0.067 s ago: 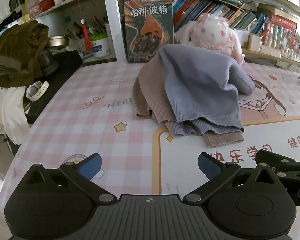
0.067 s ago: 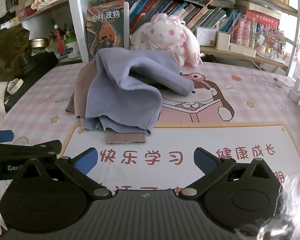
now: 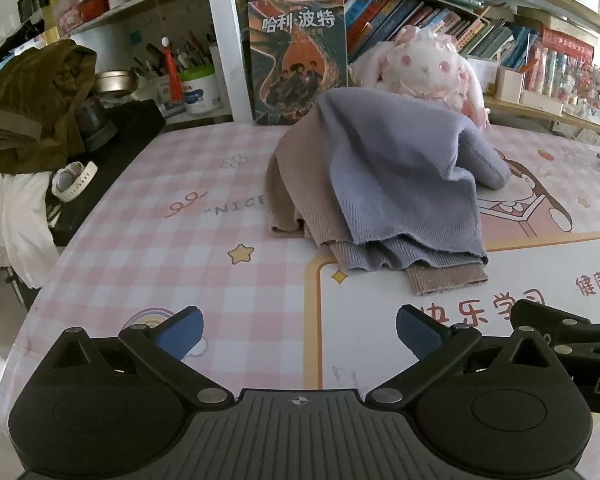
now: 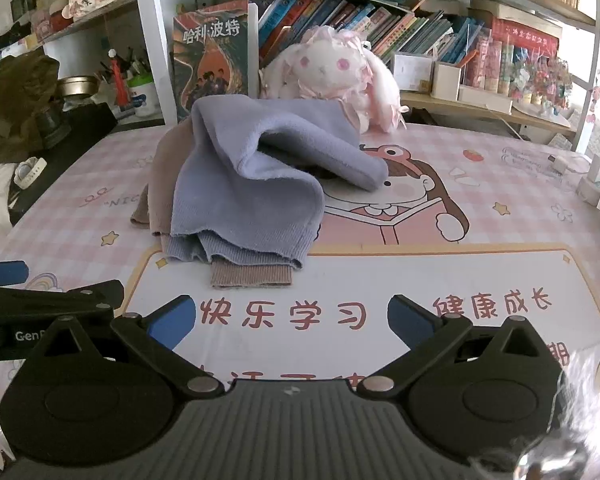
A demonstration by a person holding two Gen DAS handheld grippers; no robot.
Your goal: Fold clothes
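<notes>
A lavender knit sweater (image 3: pixel 396 184) lies heaped over a beige knit garment (image 3: pixel 296 184) in the middle of the table; both also show in the right wrist view, the lavender sweater (image 4: pixel 252 184) on top of the beige one (image 4: pixel 252 274). My left gripper (image 3: pixel 299 330) is open and empty, held back from the pile near the front of the table. My right gripper (image 4: pixel 292 322) is open and empty, also short of the pile. Each gripper shows at the edge of the other's view.
The table has a pink checked cartoon mat (image 3: pixel 160 240). A plush rabbit (image 4: pixel 332 68) and an upright book (image 3: pixel 300 56) stand behind the pile, before bookshelves. An olive garment (image 3: pixel 36 104) and white cloth hang at the left. A charger (image 4: pixel 596 184) lies far right.
</notes>
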